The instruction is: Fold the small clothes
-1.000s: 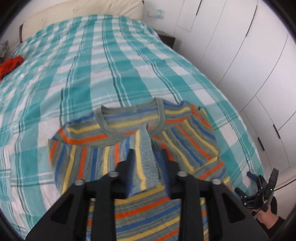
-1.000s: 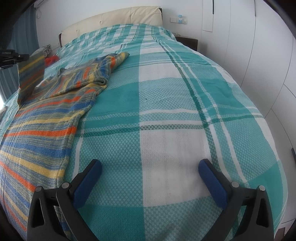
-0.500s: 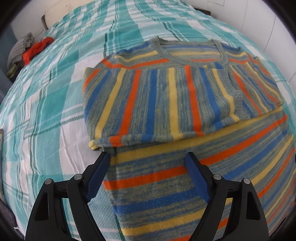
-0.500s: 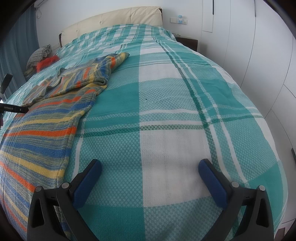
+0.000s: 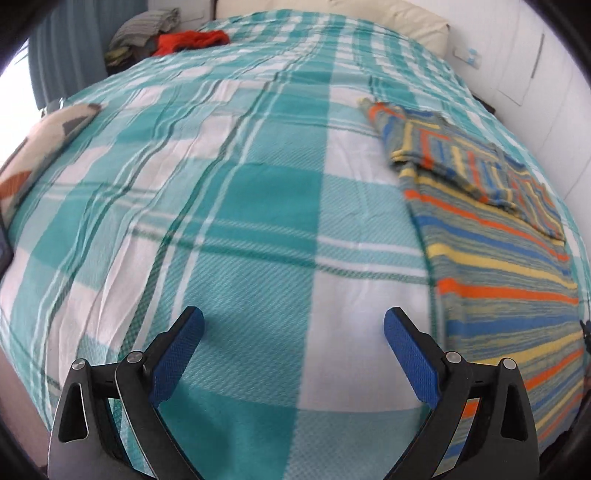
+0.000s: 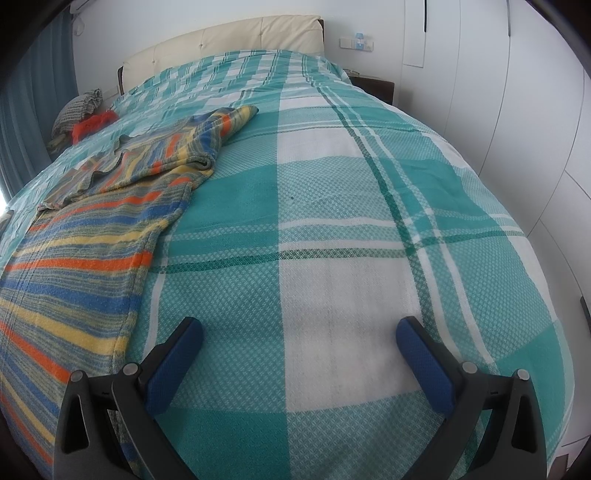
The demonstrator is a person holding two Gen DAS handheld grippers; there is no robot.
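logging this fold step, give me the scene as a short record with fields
surface: bed with a teal and white plaid cover
garment: striped sweater lying flat, sleeves folded in across the chest
left gripper: open, nothing between the jaws, which have just been opening, over bare cover beside the sweater
right gripper: open, empty, over bare cover beside the sweater
other clothes: red item and a grey pile at the far corner
fold state: partly folded, body not yet folded
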